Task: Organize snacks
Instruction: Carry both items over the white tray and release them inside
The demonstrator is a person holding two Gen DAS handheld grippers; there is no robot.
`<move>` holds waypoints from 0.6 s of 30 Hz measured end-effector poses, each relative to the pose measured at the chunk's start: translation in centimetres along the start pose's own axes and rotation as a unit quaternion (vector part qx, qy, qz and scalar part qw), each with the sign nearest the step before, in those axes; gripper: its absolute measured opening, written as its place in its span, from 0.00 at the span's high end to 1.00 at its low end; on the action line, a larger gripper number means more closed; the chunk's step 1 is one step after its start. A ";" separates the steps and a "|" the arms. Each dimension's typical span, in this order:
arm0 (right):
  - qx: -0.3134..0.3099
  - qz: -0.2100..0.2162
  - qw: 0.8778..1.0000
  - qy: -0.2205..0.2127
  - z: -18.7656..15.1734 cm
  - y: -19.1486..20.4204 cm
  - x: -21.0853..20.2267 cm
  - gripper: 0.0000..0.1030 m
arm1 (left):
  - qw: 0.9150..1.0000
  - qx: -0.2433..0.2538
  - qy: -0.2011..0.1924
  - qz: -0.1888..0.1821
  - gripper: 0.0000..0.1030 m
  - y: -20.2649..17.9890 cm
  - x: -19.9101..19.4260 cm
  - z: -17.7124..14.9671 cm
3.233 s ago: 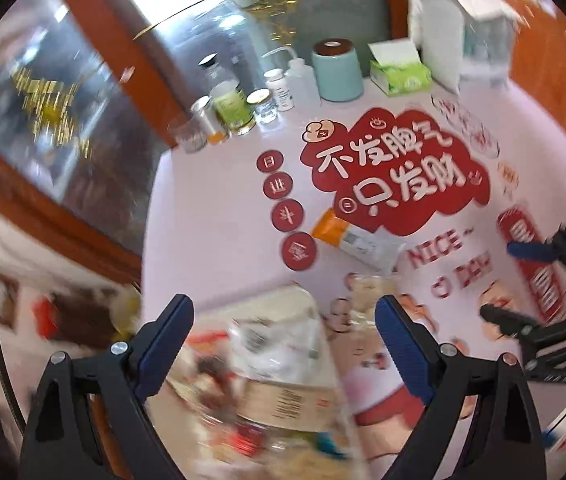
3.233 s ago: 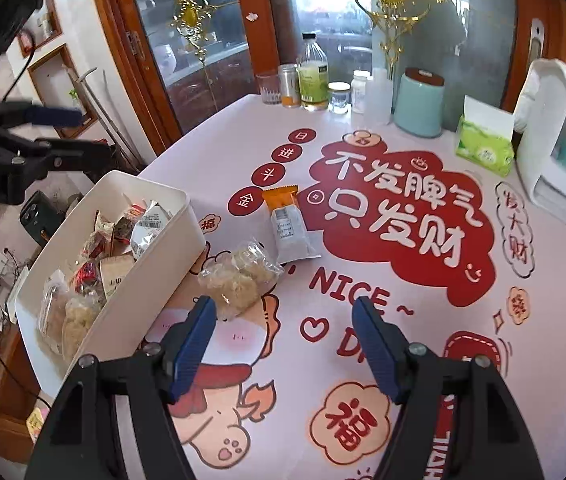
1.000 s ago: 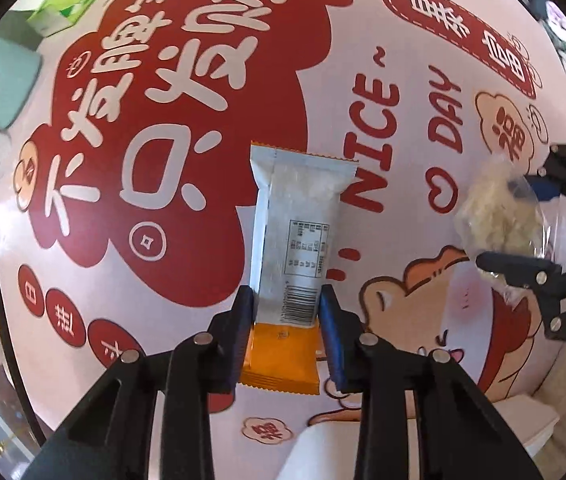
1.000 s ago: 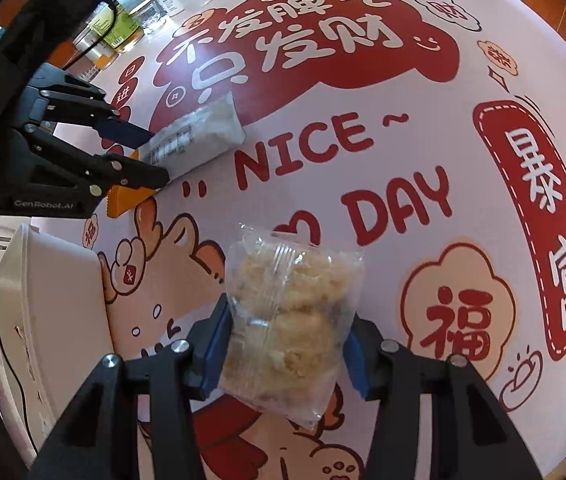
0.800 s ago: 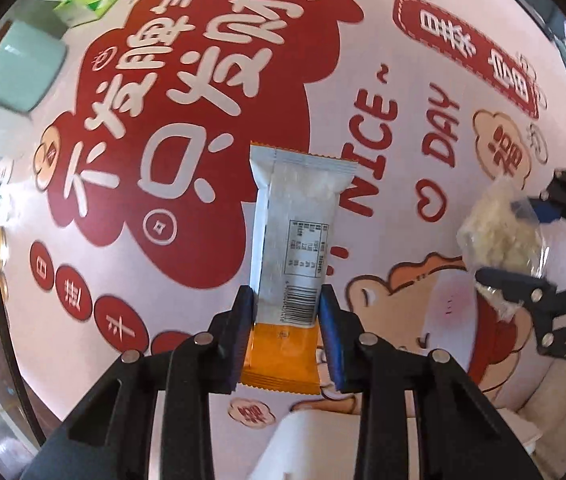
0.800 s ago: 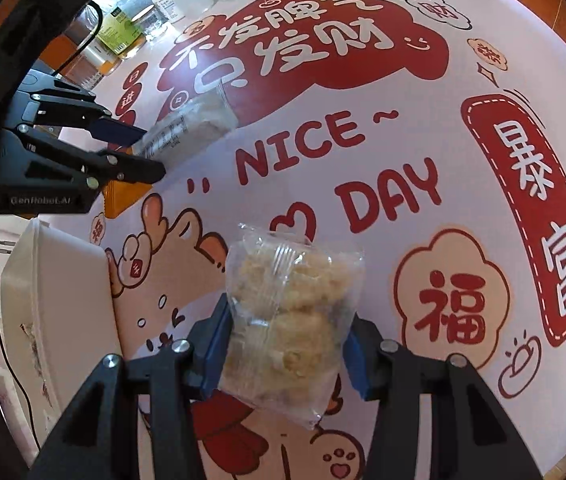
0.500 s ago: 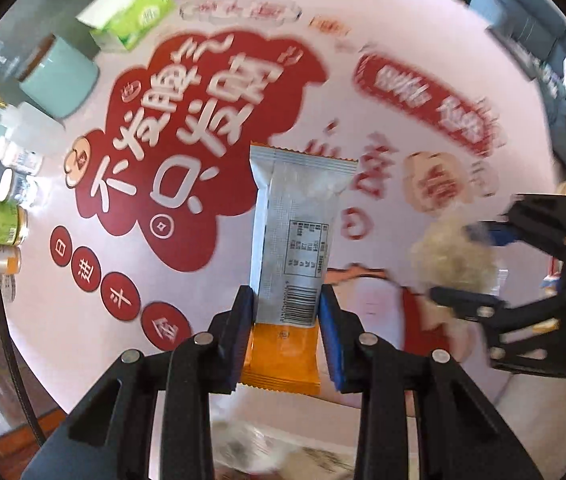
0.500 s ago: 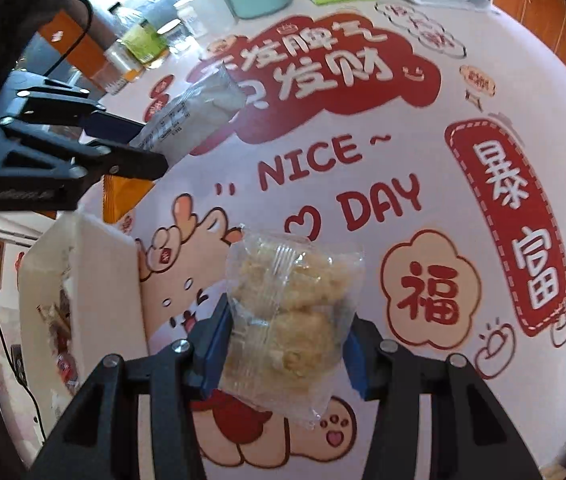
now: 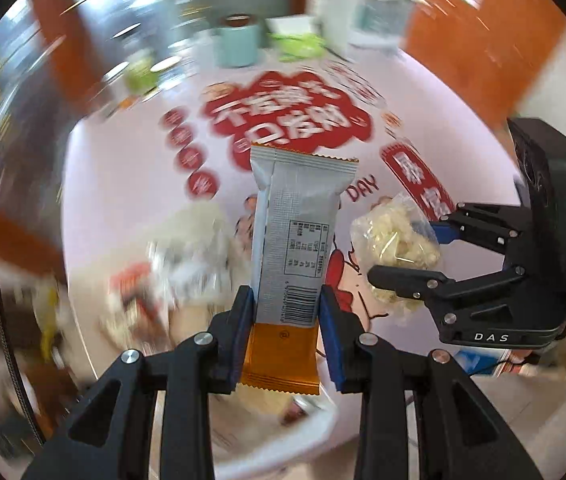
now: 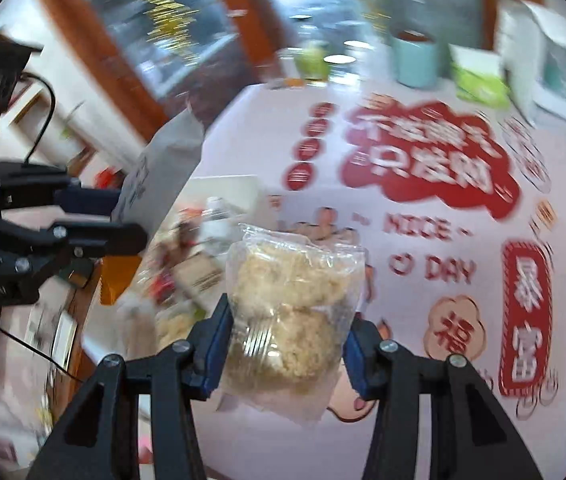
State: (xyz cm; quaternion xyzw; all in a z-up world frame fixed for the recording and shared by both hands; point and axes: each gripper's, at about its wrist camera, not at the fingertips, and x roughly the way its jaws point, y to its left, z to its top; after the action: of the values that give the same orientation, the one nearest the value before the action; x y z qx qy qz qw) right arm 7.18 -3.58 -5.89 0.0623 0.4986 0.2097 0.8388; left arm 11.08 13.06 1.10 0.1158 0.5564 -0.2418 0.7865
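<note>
Jaws clamped on both sides, a snack pinched in each, both lifted clear of the desk [image 9: 115, 184]

Left gripper [image 9: 285, 332] pinches the grey-and-orange wrapper bar [image 9: 293, 240] near its orange end, grey length jutting forward past the jaws; right gripper [image 10: 285, 344] squeezes the clear bag of crumbly puffs [image 10: 291, 312], most of it standing above the jaws; beneath and beyond the left jaws, a blurred white bin of snacks [image 9: 187, 264]; mint canister [image 9: 237, 46] and green tissue box [image 10: 479, 80] far ahead.
</note>
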 end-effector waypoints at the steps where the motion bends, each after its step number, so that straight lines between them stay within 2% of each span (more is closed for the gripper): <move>1: -0.018 0.014 1.000 0.001 0.1 0.9 -0.1 0.52 | 0.999 -0.034 -0.009 0.010 0.70 0.6 -0.5 -1.5; 4: -0.054 0.041 0.998 0.008 0.2 3.1 0.2 0.52 | 0.993 -0.114 -0.021 0.027 0.70 2.1 -0.8 -5.4; 8: -0.072 0.067 0.995 0.028 0.3 5.4 1.4 0.52 | 0.975 -0.206 -0.021 0.078 0.70 4.1 -0.3 -10.4; 10: -0.077 0.076 0.993 0.035 0.8 6.8 2.1 0.52 | 0.966 -0.229 -0.021 0.115 0.70 4.6 0.0 -12.1; 12: -0.080 0.077 0.993 0.035 1.4 8.0 2.7 0.52 | 0.958 -0.257 -0.023 0.121 0.70 5.6 0.0 -13.6; 14: -0.085 0.074 0.993 0.028 2.2 9.3 3.1 0.52 | 0.955 -0.271 -0.026 0.119 0.70 6.1 0.2 -14.2; 18: -0.085 0.046 0.995 0.014 4.4 11.2 4.2 0.52 | 0.955 -0.266 -0.035 0.127 0.68 7.4 0.7 -13.3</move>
State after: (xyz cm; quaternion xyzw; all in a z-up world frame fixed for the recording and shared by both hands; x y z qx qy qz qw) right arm 9.46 8.76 -3.65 0.0112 0.4875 0.2908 0.8232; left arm 4.11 25.21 -4.88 -0.0364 0.5535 0.0129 0.8319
